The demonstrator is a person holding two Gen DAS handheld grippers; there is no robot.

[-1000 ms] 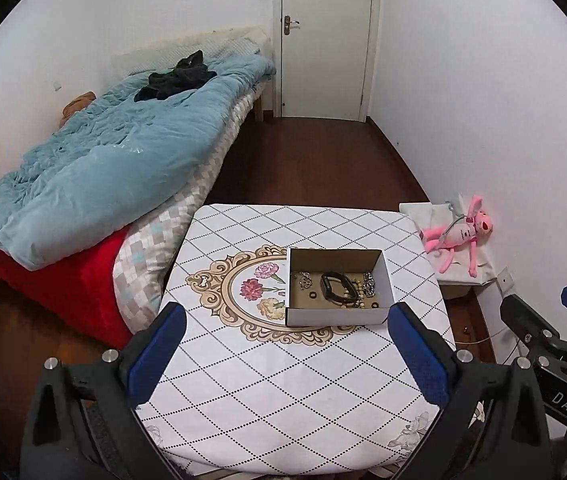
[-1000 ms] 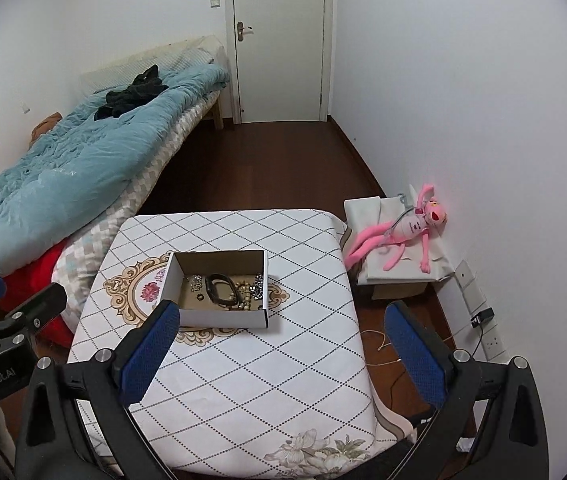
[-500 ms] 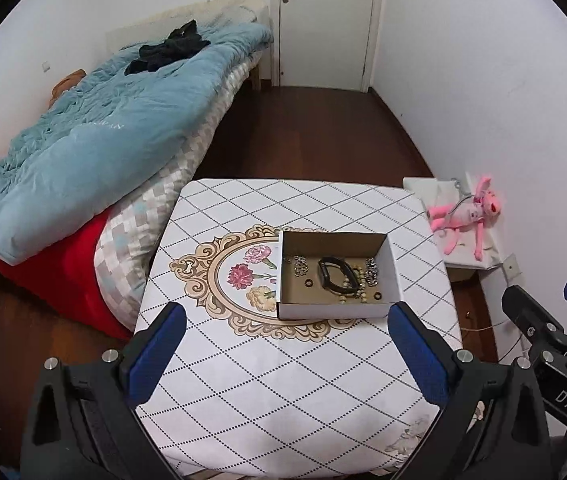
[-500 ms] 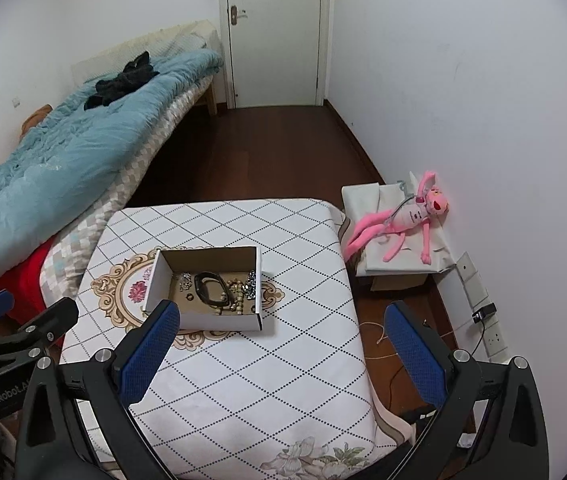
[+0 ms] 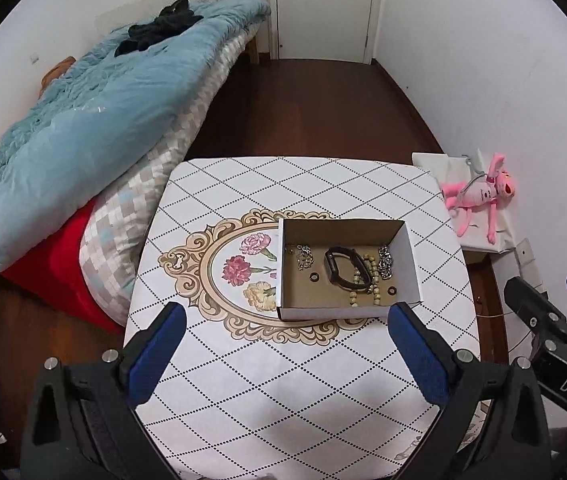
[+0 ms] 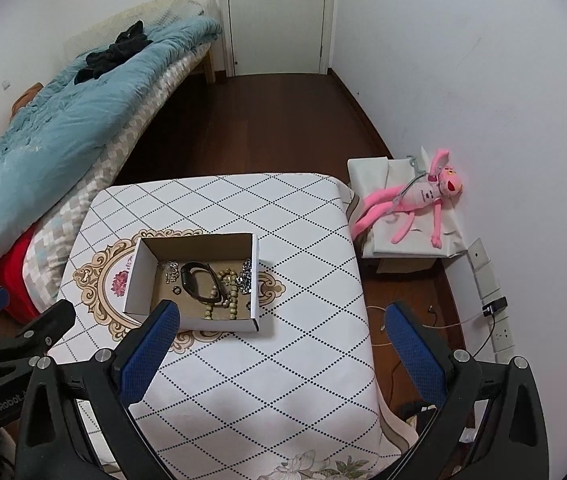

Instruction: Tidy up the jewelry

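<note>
An open white cardboard box (image 5: 339, 311) (image 6: 139, 276) stands on the table with the diamond-pattern cloth (image 5: 283, 380) (image 6: 283, 360). Inside lie a black band (image 5: 337, 266) (image 6: 199, 282), a beige bead bracelet (image 5: 359, 280) (image 6: 227, 300), silver chains (image 5: 384, 262) (image 6: 245, 276) and small rings (image 5: 314, 277). My left gripper (image 5: 286, 354) is open and empty, above the table in front of the box. My right gripper (image 6: 279, 350) is open and empty, in front of the box and to its right.
A bed with a teal duvet (image 5: 95, 120) (image 6: 55, 136) stands left of the table. A pink plush toy (image 5: 479, 196) (image 6: 415, 200) lies on a low white box at the right wall. A closed door (image 5: 323, 4) is at the far end.
Both grippers have moved forward and tilted down, so the box and table now appear larger and closer. Both grippers stayed open.
</note>
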